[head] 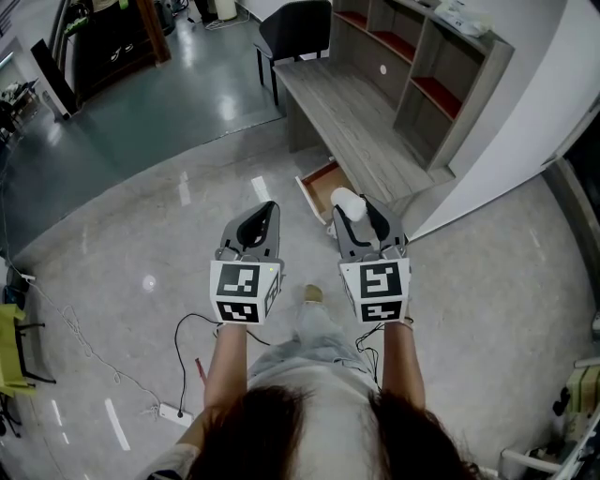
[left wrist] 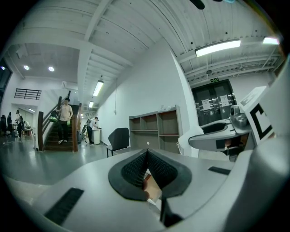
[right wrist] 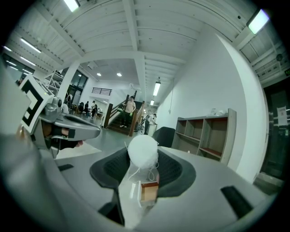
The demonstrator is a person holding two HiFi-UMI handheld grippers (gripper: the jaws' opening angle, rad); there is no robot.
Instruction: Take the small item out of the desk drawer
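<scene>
The right gripper (head: 359, 210) sits just right of the frame's centre in the head view. Its jaws are clamped on a small white item (head: 346, 199), a round, soft-looking thing. In the right gripper view the small white item (right wrist: 143, 152) sits between the dark pads of the right gripper (right wrist: 143, 159), and thin white strings hang down from it. The left gripper (head: 266, 210) is level with it, just to its left, and the two are held apart from each other. In the left gripper view the left gripper (left wrist: 147, 157) has its jaws pressed together with nothing between them.

Above the grippers in the head view, the drawer (head: 319, 188) stands pulled open under the near end of the wooden desk (head: 349, 120). The item is out of it, up in the air in front of it. A shelf unit (head: 441, 70) stands on the desk at the upper right, and a dark chair (head: 295, 28) is at the top centre. A power strip (head: 174, 412) with cables lies on the floor (head: 141, 216) at the lower left.
</scene>
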